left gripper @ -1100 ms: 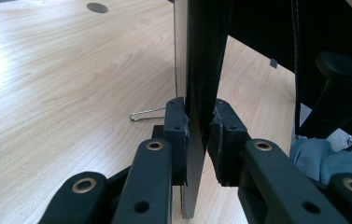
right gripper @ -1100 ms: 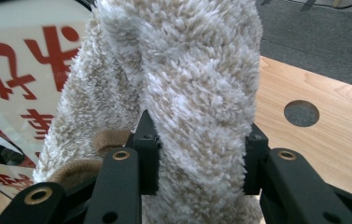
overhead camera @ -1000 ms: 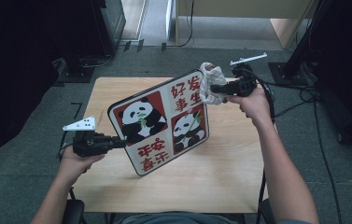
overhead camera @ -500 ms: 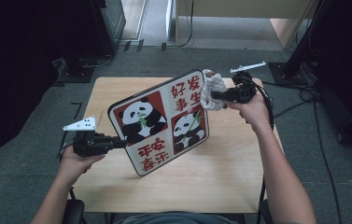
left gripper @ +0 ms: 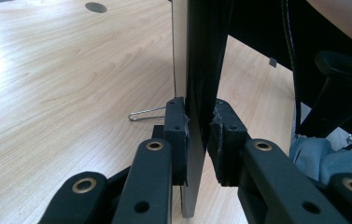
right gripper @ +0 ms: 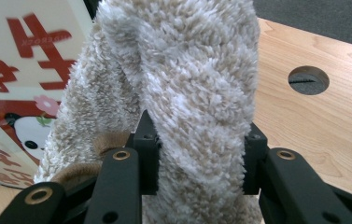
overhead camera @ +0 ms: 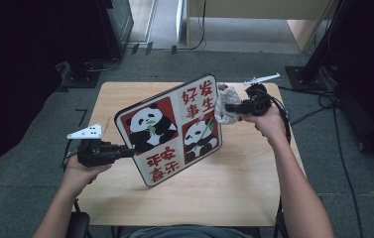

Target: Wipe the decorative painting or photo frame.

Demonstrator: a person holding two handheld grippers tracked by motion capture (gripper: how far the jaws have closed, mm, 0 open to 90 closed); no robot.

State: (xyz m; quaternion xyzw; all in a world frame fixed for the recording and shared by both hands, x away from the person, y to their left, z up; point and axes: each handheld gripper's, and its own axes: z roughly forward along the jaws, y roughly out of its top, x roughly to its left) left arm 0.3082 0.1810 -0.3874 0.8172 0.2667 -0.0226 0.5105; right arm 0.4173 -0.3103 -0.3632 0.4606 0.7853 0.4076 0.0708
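Around the work
A light wooden table (overhead camera: 254, 188) with a round cable hole (right gripper: 308, 80) stands on grey carpet floor (overhead camera: 21, 188); black cables (overhead camera: 345, 163) trail right.

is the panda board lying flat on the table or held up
Held up, tilted: the left tool clamps the panda board by its edge, its lower corner near the table.
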